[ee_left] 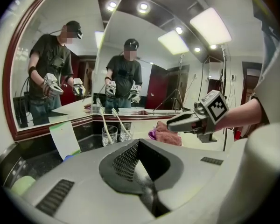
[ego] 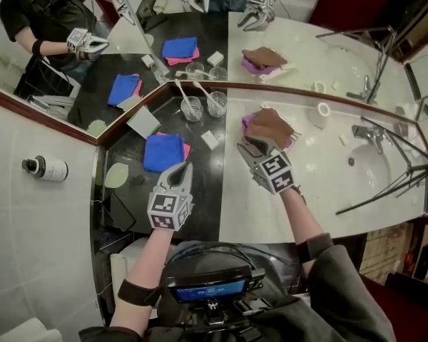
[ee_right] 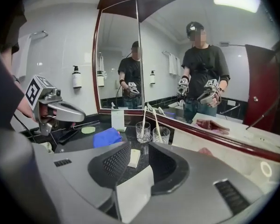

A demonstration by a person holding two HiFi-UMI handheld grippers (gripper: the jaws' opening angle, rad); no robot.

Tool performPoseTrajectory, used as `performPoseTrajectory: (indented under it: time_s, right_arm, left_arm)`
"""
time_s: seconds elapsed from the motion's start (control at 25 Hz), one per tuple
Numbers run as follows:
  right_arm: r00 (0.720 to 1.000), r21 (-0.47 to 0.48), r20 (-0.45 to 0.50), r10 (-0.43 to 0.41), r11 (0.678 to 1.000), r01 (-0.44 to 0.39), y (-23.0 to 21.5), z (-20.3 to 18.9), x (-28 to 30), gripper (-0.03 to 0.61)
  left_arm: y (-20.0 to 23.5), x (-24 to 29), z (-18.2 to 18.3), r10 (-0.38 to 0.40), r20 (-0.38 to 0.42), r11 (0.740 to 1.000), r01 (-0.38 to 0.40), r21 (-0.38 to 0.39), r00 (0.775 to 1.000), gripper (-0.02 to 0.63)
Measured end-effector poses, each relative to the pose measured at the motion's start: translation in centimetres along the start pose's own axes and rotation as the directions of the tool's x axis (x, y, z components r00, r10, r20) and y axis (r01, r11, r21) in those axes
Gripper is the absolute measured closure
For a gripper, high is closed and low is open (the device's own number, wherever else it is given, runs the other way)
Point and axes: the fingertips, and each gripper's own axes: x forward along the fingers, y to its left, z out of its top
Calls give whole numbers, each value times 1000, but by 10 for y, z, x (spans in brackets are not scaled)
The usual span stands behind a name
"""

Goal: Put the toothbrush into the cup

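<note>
Two clear glass cups stand side by side on the dark counter against the mirror, the left cup (ego: 192, 108) (ee_right: 143, 131) and the right cup (ego: 216, 104) (ee_right: 161, 135). Each holds a pale toothbrush (ego: 182, 91) (ego: 205, 92) leaning left. My left gripper (ego: 181, 168) (ee_left: 140, 157) hovers over the dark counter in front of the cups, shut with nothing in it. Over the white counter, my right gripper (ego: 250, 147) (ee_right: 139, 160) is open and empty, just in front of a brown cloth. No gripper touches a cup.
A blue cloth (ego: 163, 152) lies beside my left gripper, and a soap bar (ego: 210, 140) lies between the grippers. A brown and purple cloth (ego: 271, 125) lies right of the cups. Sink basin (ego: 371, 166) and faucet (ego: 367, 134) are further right. A lotion bottle (ego: 46, 167) is at far left.
</note>
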Motion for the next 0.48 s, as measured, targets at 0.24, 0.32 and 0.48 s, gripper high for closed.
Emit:
performPoseTrajectory:
  time_s: [0.24, 0.32, 0.48]
  right_arm:
    - [1000, -76, -16, 20, 997, -21, -20, 35, 67, 398]
    - [1000, -91, -23, 17, 996, -19, -28, 43, 86, 389]
    - [999, -116, -41, 19, 993, -24, -42, 53, 125, 383]
  left_arm:
    - [20, 9, 8, -12, 4, 1000, 12, -1, 1000, 614]
    - [27, 14, 9, -10, 7, 1000, 10, -4, 1000, 614]
    - [40, 21, 12, -6, 6, 1000, 6, -18, 1000, 614]
